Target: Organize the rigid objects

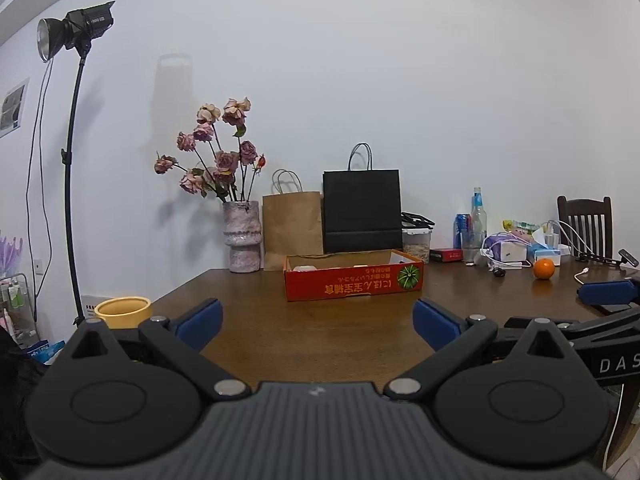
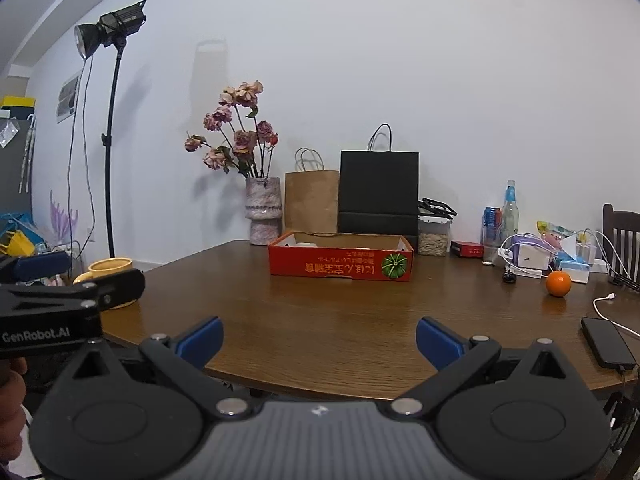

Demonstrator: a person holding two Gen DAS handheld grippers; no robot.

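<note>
Left wrist view: left gripper (image 1: 318,326) jaws spread wide, empty, above the wooden table (image 1: 280,332). One red cardboard box (image 1: 354,282) sits mid-table; one orange (image 1: 543,269) to its right; one yellow cup (image 1: 123,311) at the left edge. Two paper bags behind. Right gripper (image 2: 319,338) likewise wide apart, empty.

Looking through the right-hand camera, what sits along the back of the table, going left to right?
Yellow cup → vase of dried roses → brown paper bag → black paper bag → clear container of grains → soda can → glass bottle → orange.
</note>
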